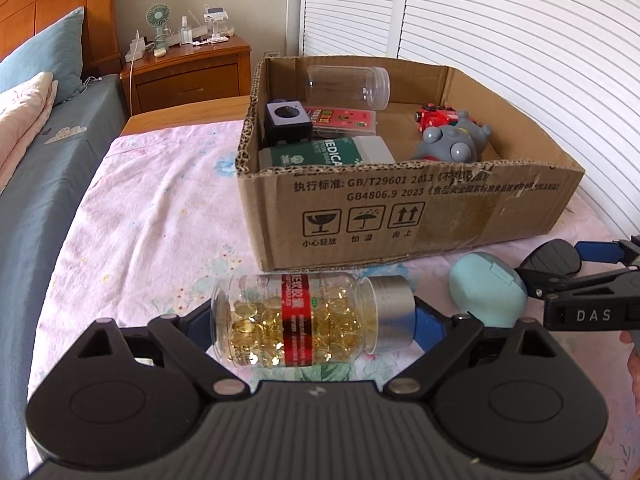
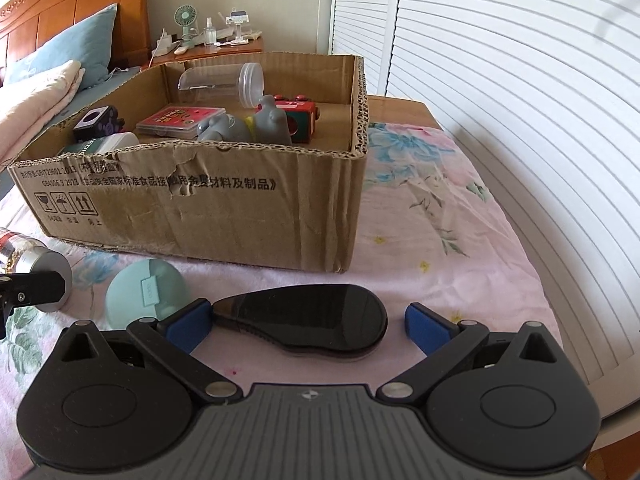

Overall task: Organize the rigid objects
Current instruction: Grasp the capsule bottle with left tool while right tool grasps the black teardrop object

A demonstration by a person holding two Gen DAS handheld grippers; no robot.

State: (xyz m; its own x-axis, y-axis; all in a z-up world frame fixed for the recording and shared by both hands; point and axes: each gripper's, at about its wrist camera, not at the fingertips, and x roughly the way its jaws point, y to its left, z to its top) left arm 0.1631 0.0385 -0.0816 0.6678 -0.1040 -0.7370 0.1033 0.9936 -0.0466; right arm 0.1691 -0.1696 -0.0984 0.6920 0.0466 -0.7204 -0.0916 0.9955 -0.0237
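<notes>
We read "GB4806.9 2023" on the cardboard box (image 1: 400, 200), frame centre.
Left gripper (image 1: 316, 320) grips the capsule bottle (image 1: 292, 320); right gripper (image 2: 308, 320), marked "DAS", gapes around the black case (image 2: 320, 320).

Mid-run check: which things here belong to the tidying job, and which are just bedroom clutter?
Job: capsule bottle between left gripper fingers; black case between right gripper fingers; teal case; cardboard box with its sorted items.

Clutter: pillow, nightstand and its fan.

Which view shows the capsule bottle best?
The left wrist view: the capsule bottle lies sideways, whole, with label, capsules and silver cap visible. The right wrist view catches only its cap end at the left edge.
</notes>
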